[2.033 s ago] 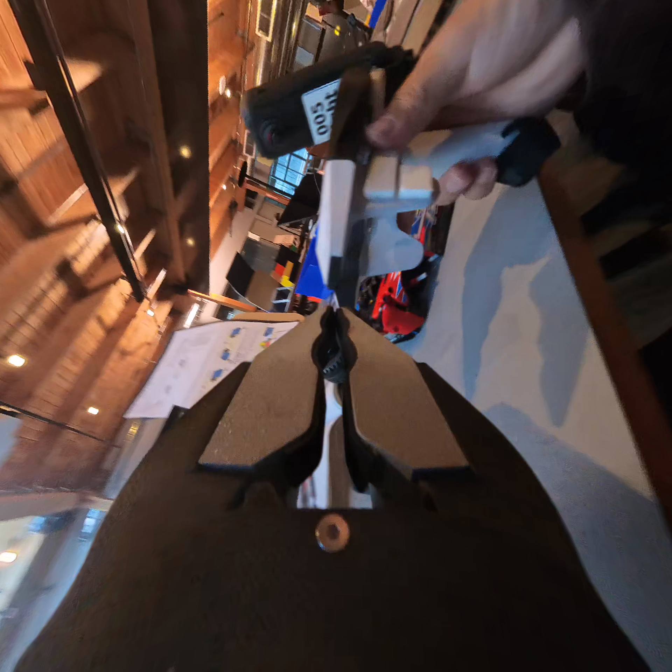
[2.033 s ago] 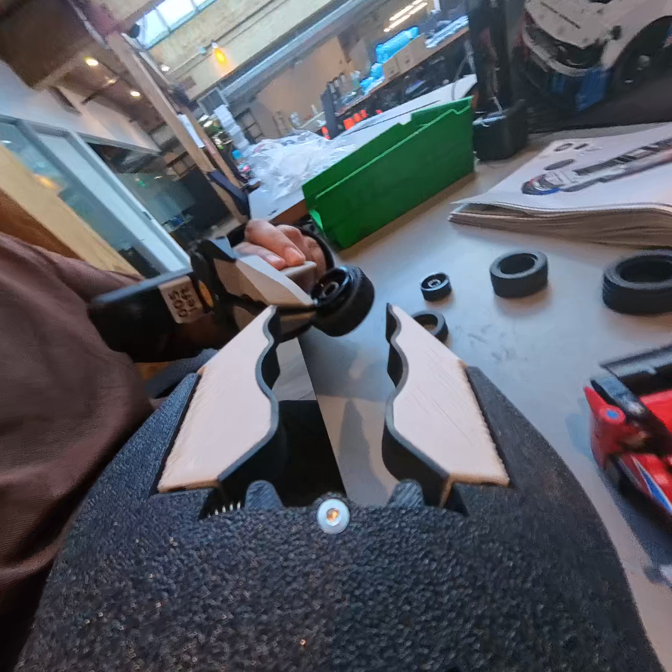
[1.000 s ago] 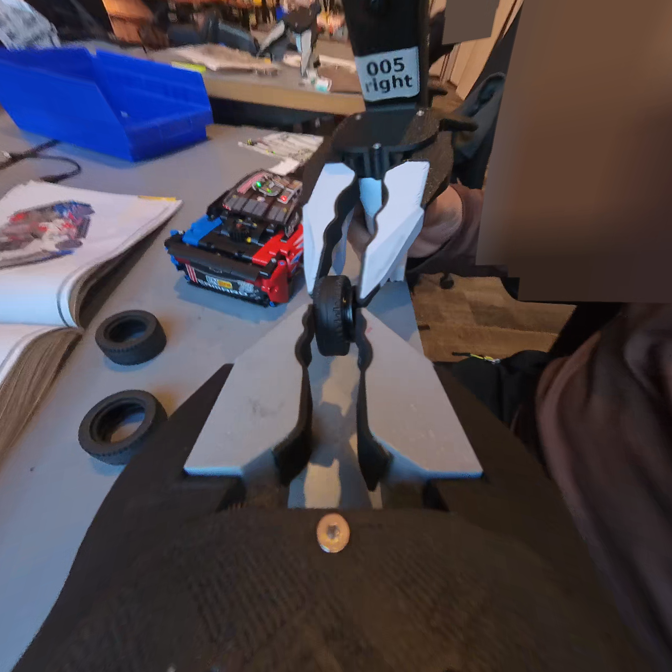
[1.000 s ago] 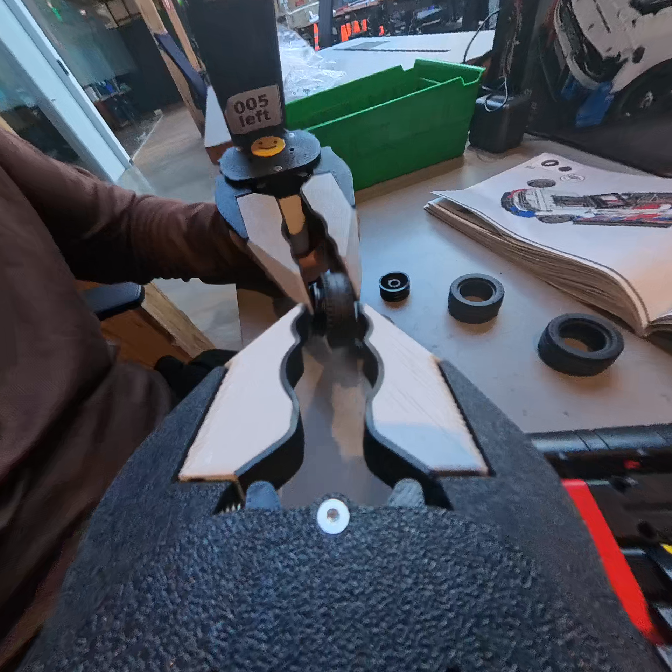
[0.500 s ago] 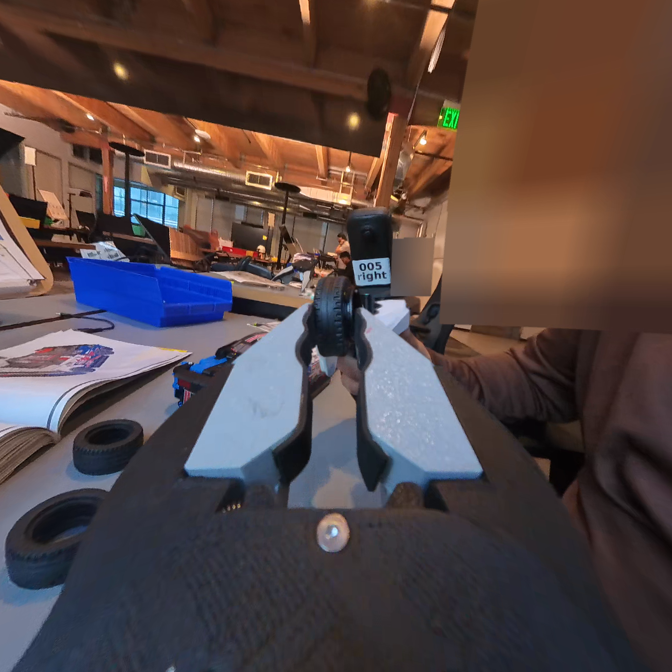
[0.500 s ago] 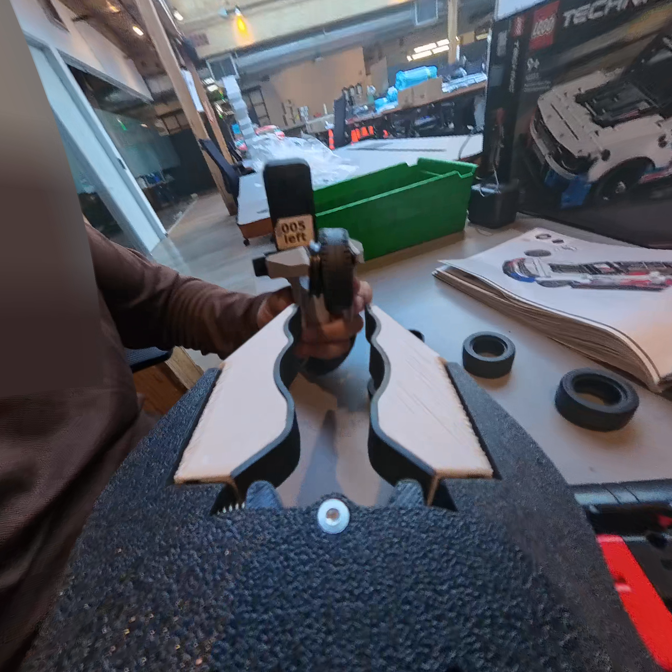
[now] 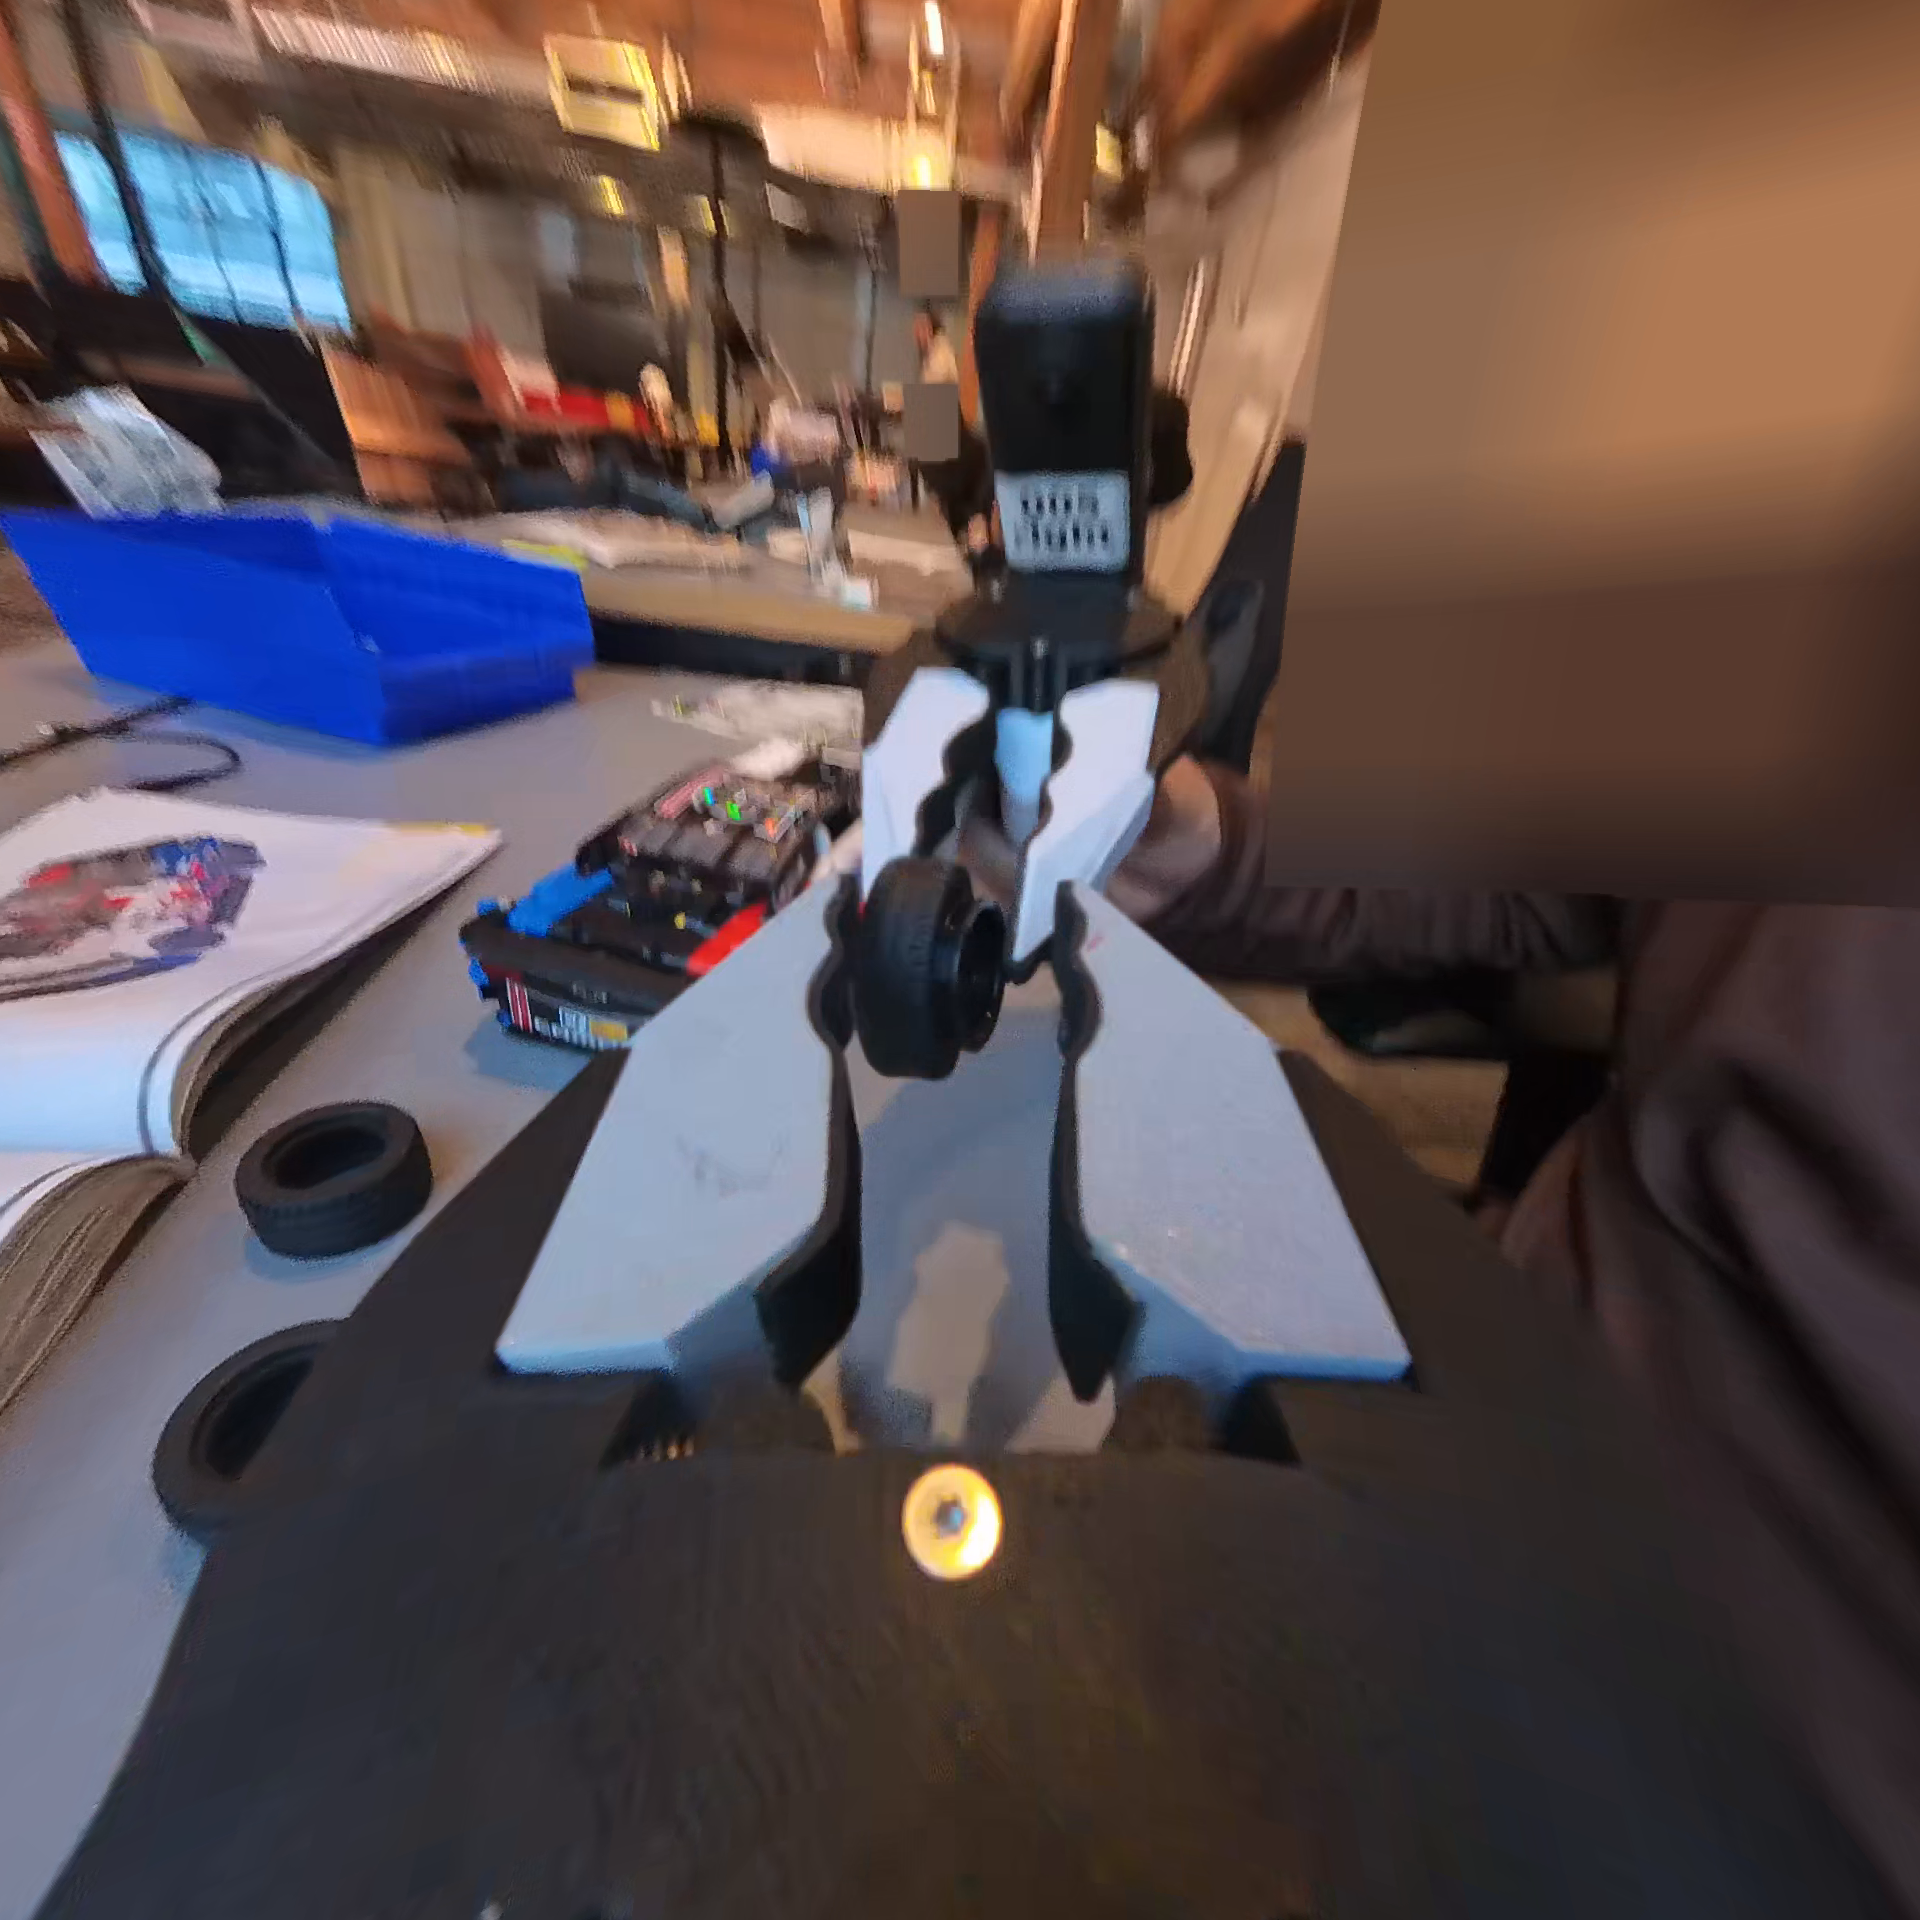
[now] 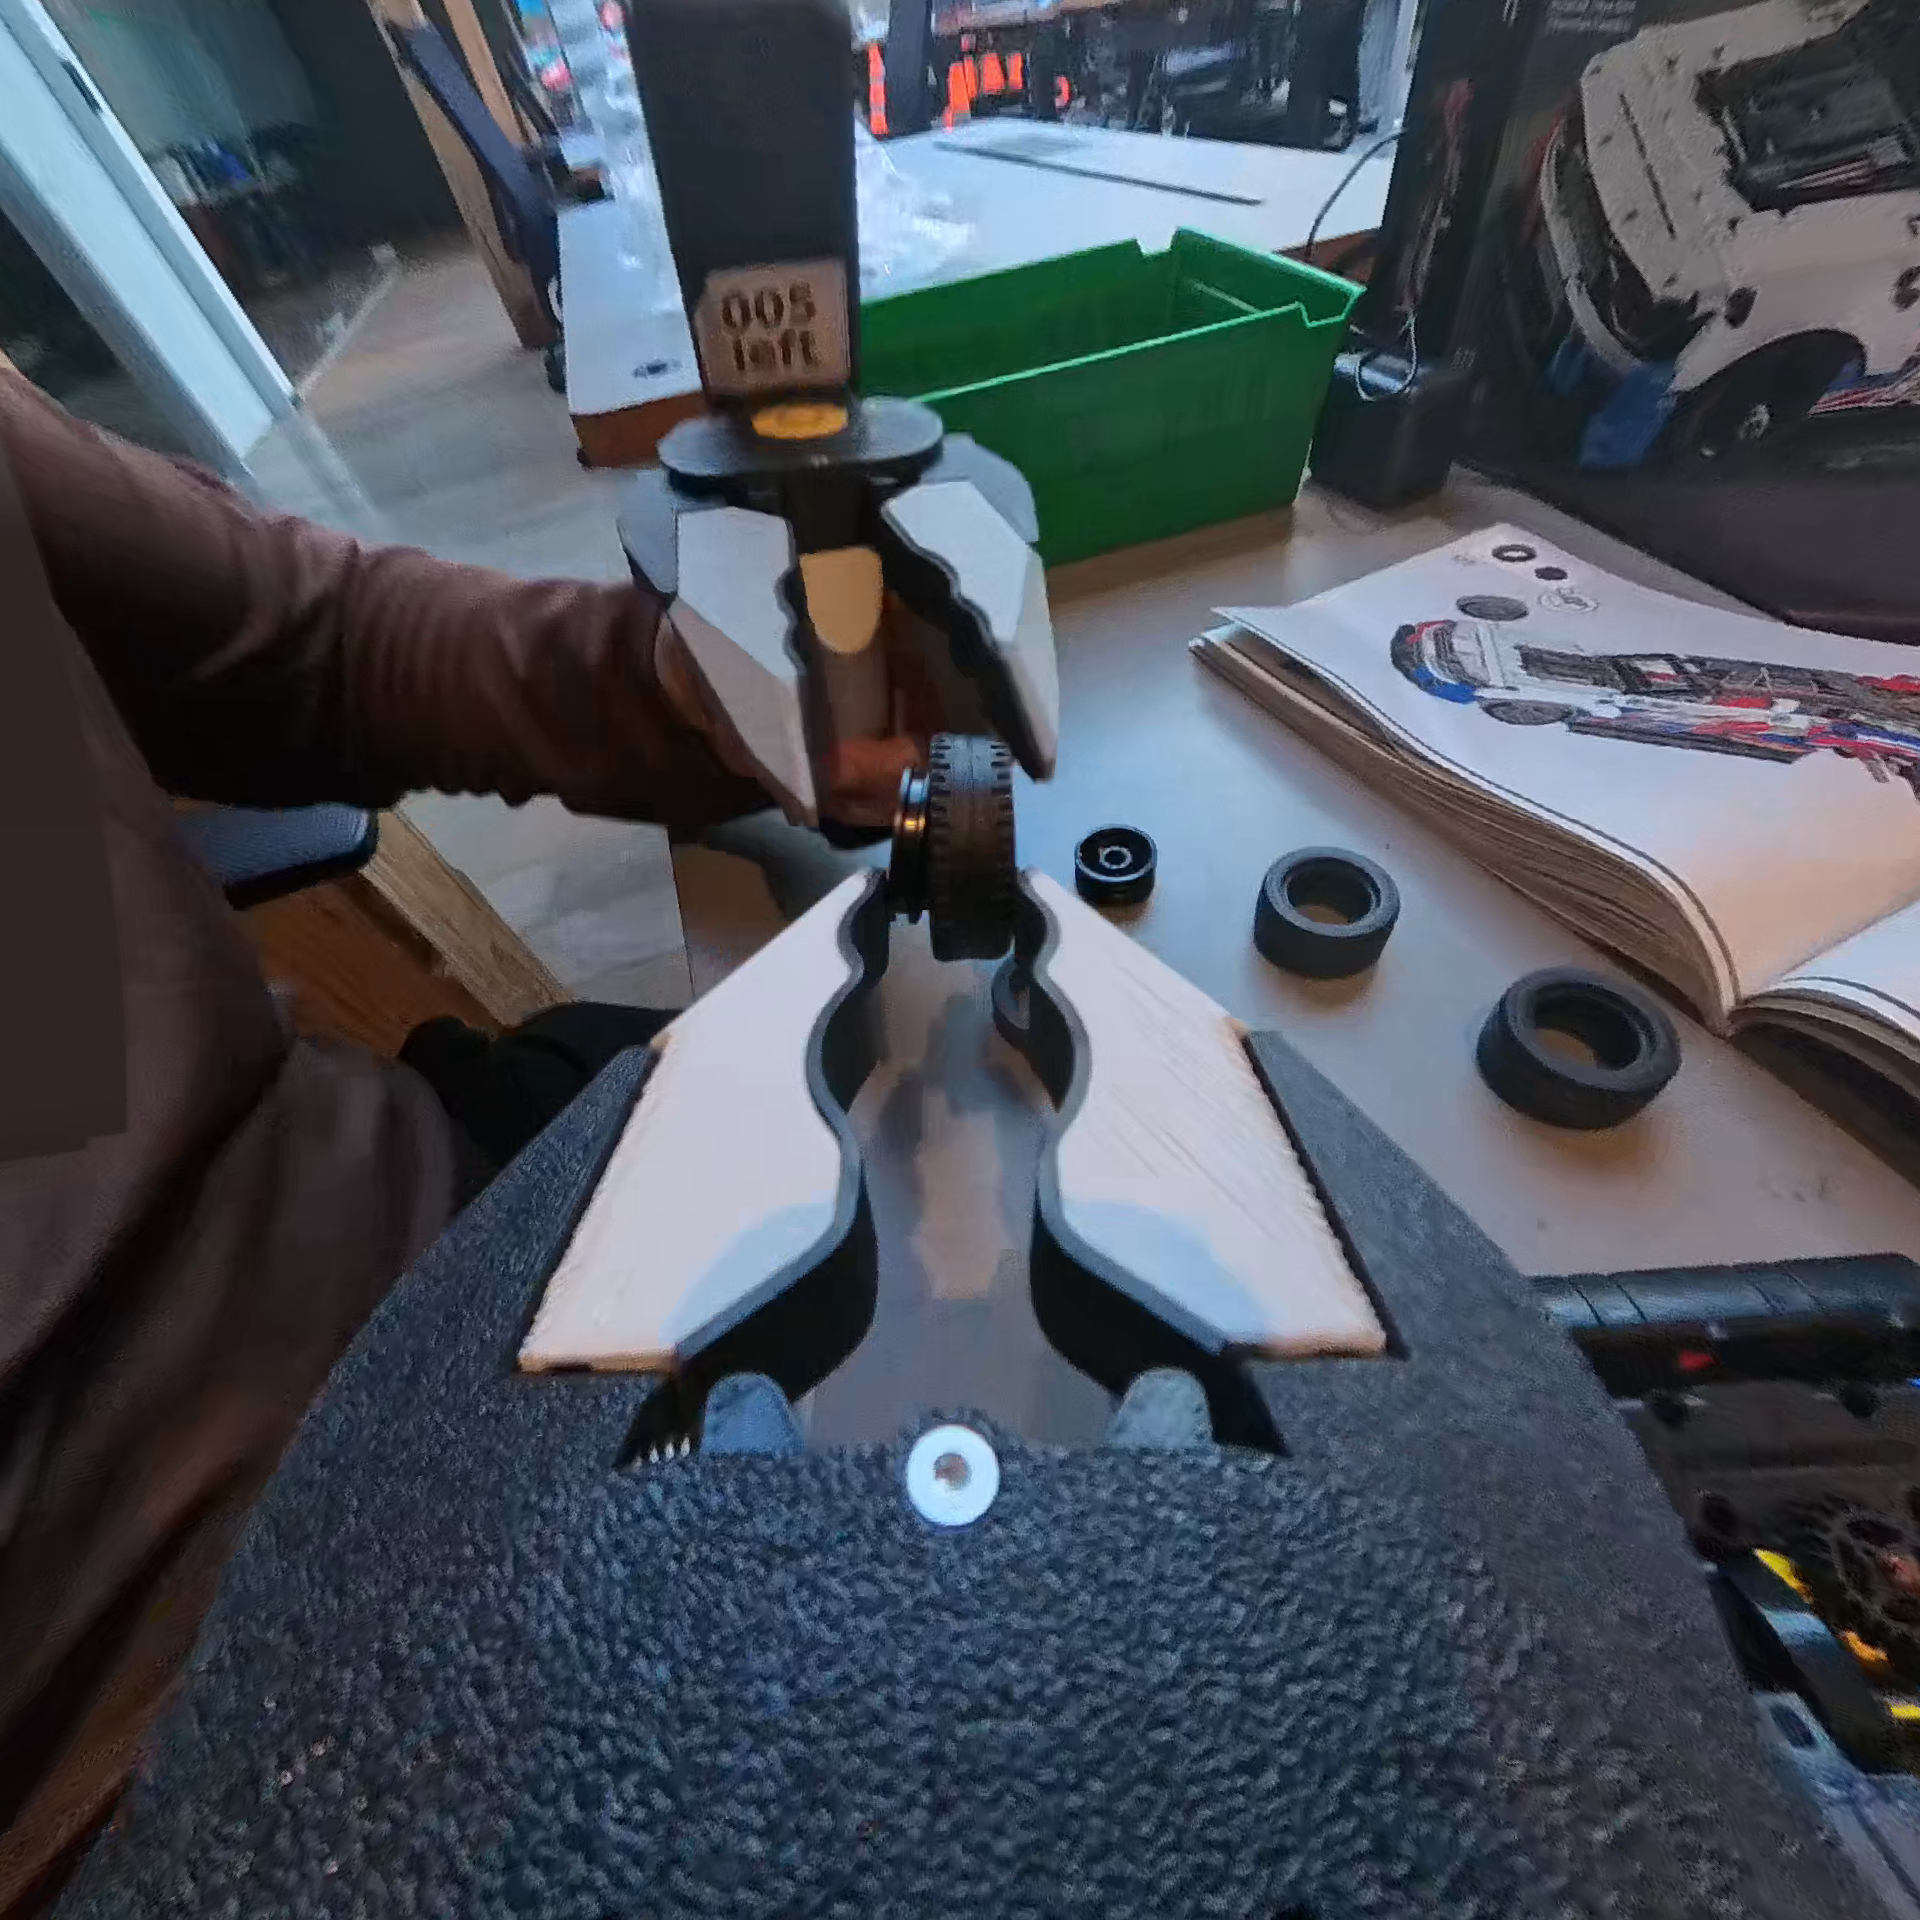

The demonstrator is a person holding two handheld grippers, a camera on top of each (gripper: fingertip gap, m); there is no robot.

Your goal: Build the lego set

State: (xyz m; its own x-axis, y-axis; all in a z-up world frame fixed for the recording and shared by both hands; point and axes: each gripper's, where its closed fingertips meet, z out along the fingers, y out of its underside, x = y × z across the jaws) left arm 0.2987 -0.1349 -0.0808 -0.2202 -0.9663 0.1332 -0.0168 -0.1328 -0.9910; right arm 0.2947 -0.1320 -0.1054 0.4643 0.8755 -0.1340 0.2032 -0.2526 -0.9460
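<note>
A small black wheel, a tire on a black rim [image 8: 966, 847], is in the air between the two grippers, which face each other tip to tip. My right gripper [image 8: 956, 899] is shut on the wheel's lower part, with the rim sticking out a little on the left side. My left gripper [image 7: 951, 904] stands open around the wheel [image 7: 925, 977]; there is a gap at its right finger. In the right wrist view the left gripper [image 8: 920, 790] hangs over the wheel with its fingers spread. The part-built red, blue and black lego car [image 7: 665, 914] sits on the grey table behind.
Two loose black tires [image 8: 1325, 912] [image 8: 1577, 1049] and a small black rim [image 8: 1115, 864] lie on the table beside the open instruction book [image 8: 1662, 748]. A green bin [image 8: 1122, 384] and a blue bin [image 7: 312, 623] stand at the back. The table edge runs close to the person's sleeve [image 8: 364, 665]. Less than 4 cm separates the two grippers' tips.
Half a second ago the left gripper held the wheel up, away from the right gripper. Now the grippers meet tip to tip, the right has closed on the wheel and the left has opened.
</note>
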